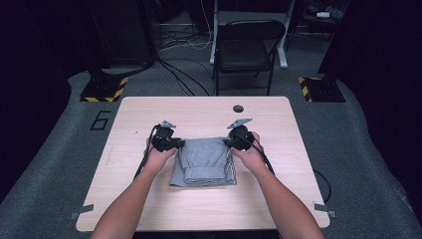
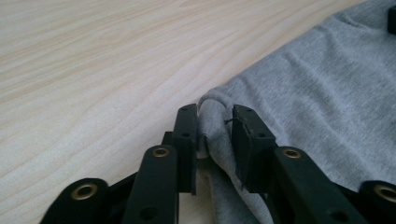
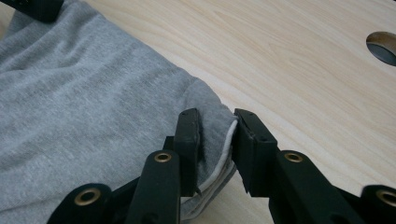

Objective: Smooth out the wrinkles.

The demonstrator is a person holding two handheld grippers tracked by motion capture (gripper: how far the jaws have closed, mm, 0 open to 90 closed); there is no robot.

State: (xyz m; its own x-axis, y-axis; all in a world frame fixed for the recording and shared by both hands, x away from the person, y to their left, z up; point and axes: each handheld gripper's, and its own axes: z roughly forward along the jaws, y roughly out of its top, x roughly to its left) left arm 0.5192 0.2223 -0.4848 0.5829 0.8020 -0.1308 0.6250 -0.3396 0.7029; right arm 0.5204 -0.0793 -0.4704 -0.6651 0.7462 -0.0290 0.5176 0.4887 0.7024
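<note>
A heather-grey folded garment (image 1: 204, 162), white at one inner edge, lies on a pale wood-grain table (image 1: 149, 112); black grippers, a black folding chair (image 1: 246, 47) and yellow-and-black striped stand bases (image 1: 104, 89) frame it.

Folded garment (image 1: 204, 162) on table (image 1: 149, 114) centre; cable hole (image 1: 238, 108) at 1 o'clock; chair (image 1: 246, 47) beyond at 12.
</note>
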